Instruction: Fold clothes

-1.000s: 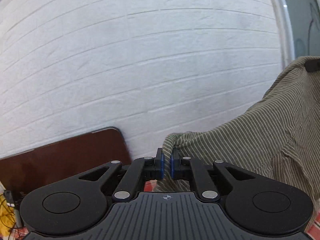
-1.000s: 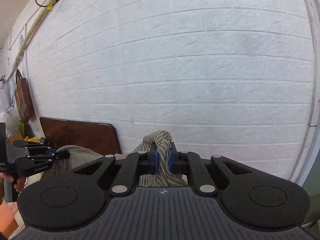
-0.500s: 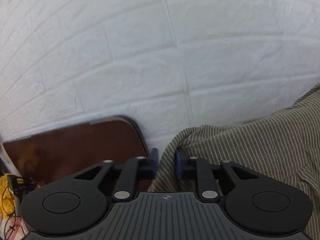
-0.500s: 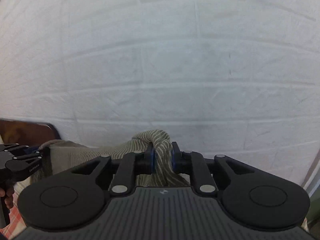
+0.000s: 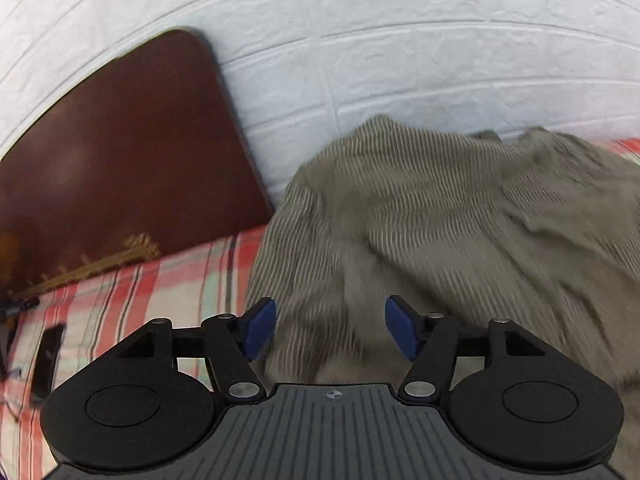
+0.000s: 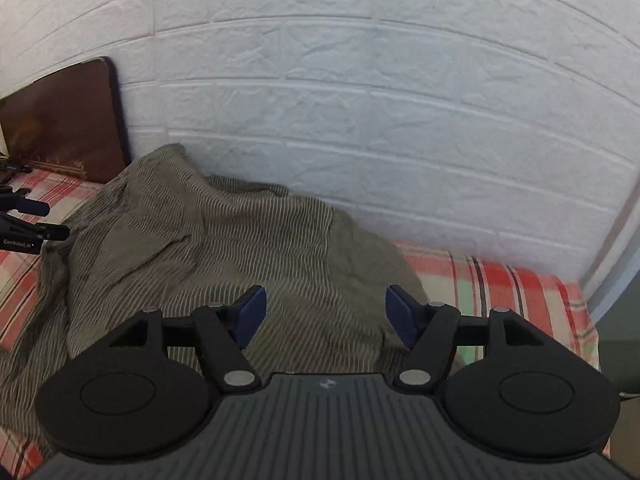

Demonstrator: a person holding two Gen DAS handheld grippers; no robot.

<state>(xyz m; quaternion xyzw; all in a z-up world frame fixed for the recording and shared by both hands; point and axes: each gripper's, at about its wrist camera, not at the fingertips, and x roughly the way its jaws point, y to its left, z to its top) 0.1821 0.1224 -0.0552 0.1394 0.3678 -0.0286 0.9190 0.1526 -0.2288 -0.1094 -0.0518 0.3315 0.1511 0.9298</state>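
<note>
Reading "GenRobot.AI" on left hand-held gripper [image 6: 24,220] beside striped shirt [image 6: 224,248].

Wall [image 6: 400,120] close behind shirt [image 6: 240,248]

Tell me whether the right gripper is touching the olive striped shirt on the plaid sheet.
Cannot tell. In the right wrist view the right gripper is wide open over the olive striped shirt, gripping nothing; any gap beneath its blue pads is hidden.
</note>
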